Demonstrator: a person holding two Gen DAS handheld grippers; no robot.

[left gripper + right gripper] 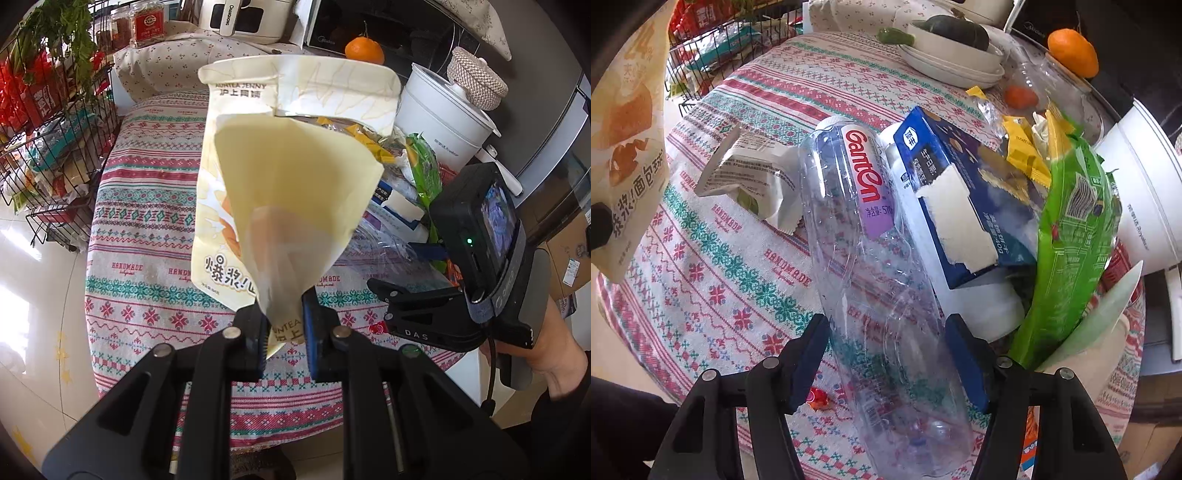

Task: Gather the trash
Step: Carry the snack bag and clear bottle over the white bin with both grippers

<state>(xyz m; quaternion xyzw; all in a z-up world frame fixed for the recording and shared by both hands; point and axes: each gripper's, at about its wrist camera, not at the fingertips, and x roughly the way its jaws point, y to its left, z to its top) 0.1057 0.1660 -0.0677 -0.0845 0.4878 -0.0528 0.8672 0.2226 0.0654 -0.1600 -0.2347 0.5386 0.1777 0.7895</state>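
With a cream bag [280, 177] pinched in the left gripper [284, 332], the right gripper [886, 354] straddles a bottle [871, 243] lying on the table [713, 280] (contact unclear), while box [964, 206] and wrappers [1067, 236] await collection.

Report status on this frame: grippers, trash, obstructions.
Left gripper shut on cream snack bag. Right gripper open, straddling clear plastic bottle. Blue carton crowds the bottle.
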